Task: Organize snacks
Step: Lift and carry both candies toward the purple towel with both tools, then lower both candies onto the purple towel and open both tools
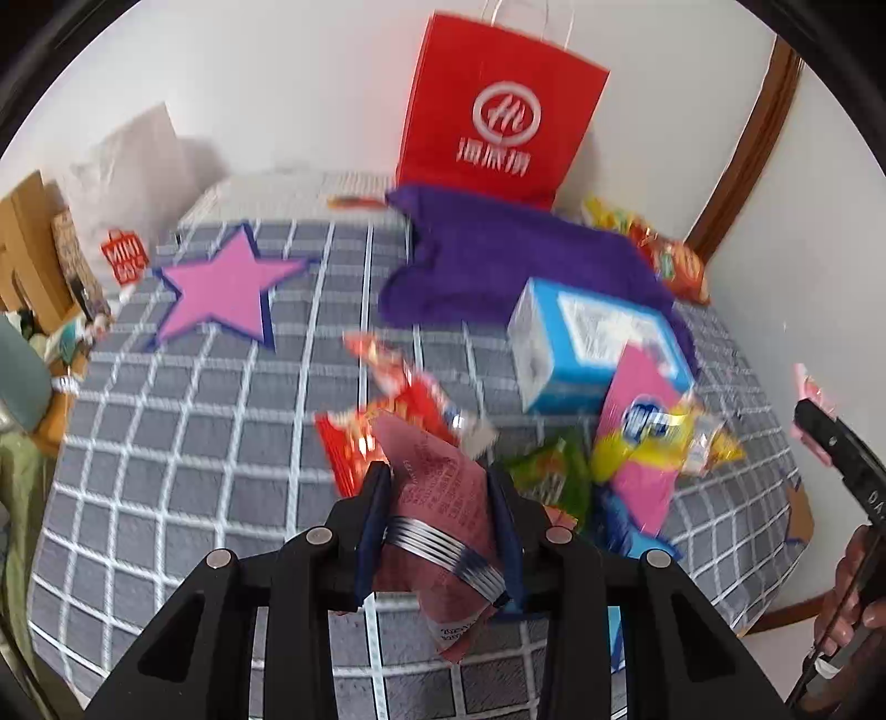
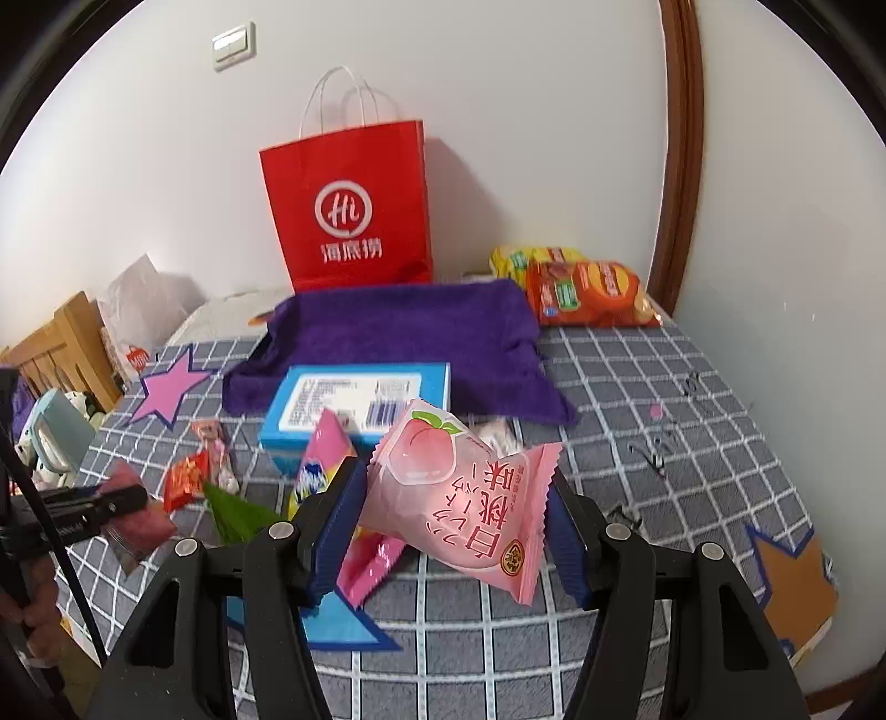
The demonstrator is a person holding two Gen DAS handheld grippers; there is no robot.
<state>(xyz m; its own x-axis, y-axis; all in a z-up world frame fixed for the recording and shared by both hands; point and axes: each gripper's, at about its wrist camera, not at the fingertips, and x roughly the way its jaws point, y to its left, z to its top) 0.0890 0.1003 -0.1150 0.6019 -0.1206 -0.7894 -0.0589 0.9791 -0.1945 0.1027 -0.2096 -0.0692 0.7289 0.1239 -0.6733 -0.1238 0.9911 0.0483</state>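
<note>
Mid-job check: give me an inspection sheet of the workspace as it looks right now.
Surface: grey checked bedcover, star cutouts on it.
Job's things: loose snack packets, blue box, chip bags by the wall.
Clutter: purple towel, red paper bag.
Grippers: left gripper shut on a dull pink packet; right gripper shut on a peach packet.
Cables: nothing seen.
Surroundings: white wall, light switch, wooden door frame.

One red paper bag, one purple towel, one blue box, two pink stars.
</note>
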